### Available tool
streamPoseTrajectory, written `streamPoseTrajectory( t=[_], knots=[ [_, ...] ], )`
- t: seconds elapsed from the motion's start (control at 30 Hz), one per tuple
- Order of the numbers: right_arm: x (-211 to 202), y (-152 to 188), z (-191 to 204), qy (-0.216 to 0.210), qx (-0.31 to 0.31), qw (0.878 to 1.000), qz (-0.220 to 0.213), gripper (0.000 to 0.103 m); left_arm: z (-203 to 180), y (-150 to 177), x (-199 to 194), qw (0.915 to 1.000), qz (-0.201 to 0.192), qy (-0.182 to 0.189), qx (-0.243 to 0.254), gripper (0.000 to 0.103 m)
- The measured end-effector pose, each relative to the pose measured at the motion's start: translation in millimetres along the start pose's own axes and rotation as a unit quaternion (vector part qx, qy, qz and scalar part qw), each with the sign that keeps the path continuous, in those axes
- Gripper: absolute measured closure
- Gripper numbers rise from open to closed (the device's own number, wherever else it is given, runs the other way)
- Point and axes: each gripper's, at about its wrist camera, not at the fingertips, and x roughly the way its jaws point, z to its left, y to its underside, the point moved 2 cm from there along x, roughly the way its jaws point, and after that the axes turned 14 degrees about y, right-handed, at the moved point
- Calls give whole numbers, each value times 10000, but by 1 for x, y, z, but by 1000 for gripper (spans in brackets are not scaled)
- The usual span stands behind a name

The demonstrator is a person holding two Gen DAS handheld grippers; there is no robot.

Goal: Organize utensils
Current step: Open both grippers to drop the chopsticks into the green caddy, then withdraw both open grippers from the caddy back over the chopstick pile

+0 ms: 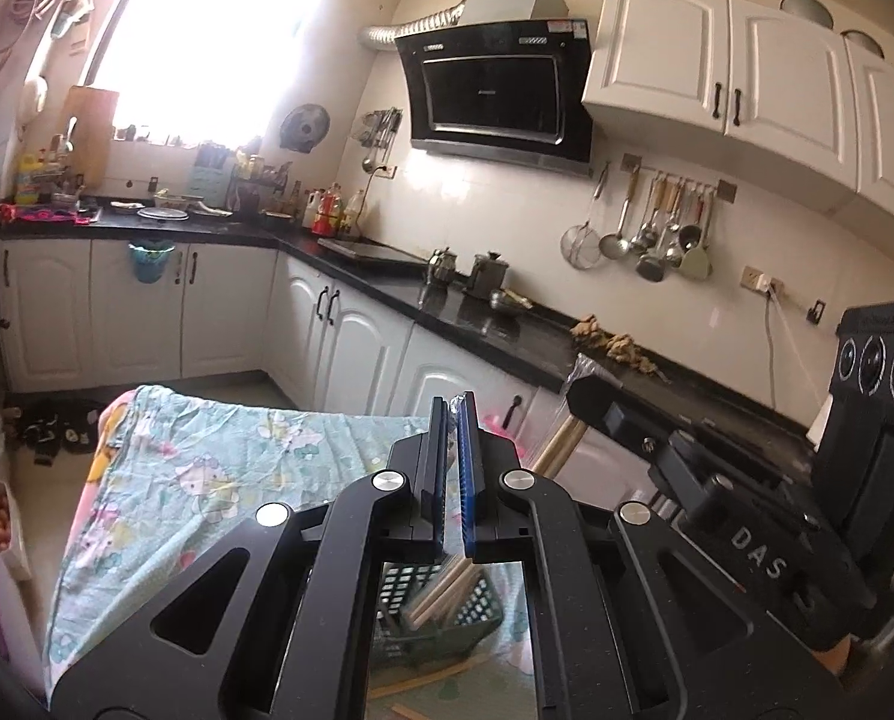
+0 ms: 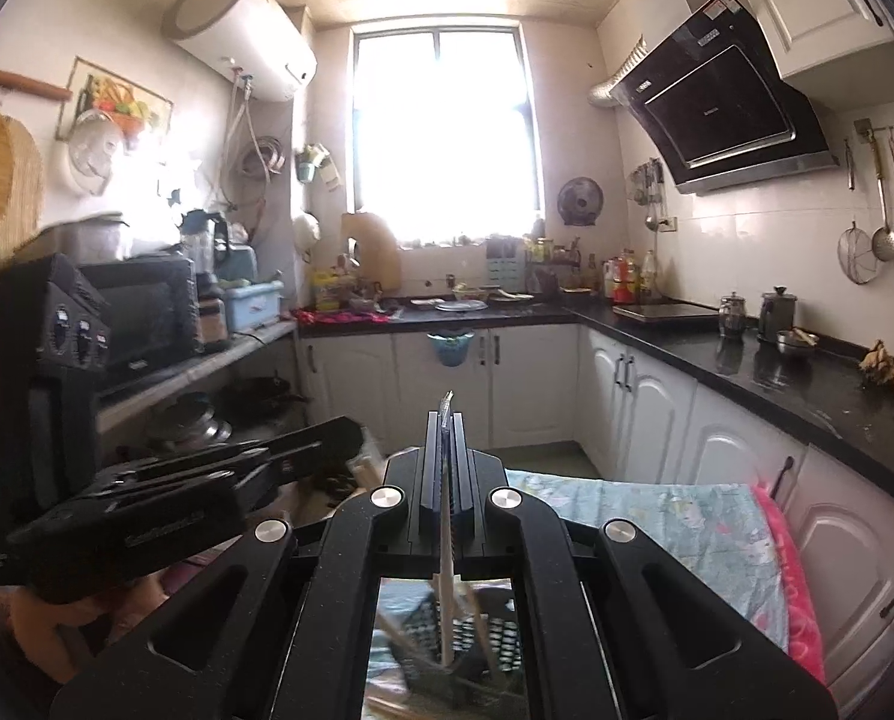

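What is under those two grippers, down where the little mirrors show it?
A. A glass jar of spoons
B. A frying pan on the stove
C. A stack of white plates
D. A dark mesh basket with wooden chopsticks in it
D: the mirror below the left gripper shows a dark mesh basket with pale wooden chopsticks in it, and the right gripper view shows the same.

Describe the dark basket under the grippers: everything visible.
The basket shows only through the gap beneath each gripper's fingers, so it is partly hidden. It looks like dark plastic with grid-like openwork walls. It sits on the floral cloth covering the table. Pale wooden sticks, likely chopsticks, lean inside it at an angle. Its overall shape and whether it holds compartments can't be told. Neither gripper appears to touch it.
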Motion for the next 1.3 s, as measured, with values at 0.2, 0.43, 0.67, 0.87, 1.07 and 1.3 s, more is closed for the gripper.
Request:
streamPoseTrajectory(
  t=[0.2, 0.43, 0.67, 0.87, 1.07, 1.3],
  knots=[
    [25, 18, -15, 223, 88, 9995, 191, 101, 10, 12, 8, 9997, 74, -227, 78, 102],
    [42, 34, -22, 282, 223, 9986, 392, 101, 22, 24, 16, 9993, 152, -343, 10, 102],
    [53, 49, -15, 342, 183, 9973, 630, 96, 33, 40, 24, 9988, 310, -351, -131, 101],
    [48, 65, -11, 450, 80, 9962, 735, 50, 44, 50, 15, 9975, 341, -554, -290, 68],
    [39, 78, -23, 505, 236, 9946, 872, 49, 50, 51, -12, 9967, 149, -695, -392, 54],
    [17, 85, -27, 491, 239, 9950, 831, 39, 52, 60, -39, 9953, 97, -809, -518, 25]
  ],
)
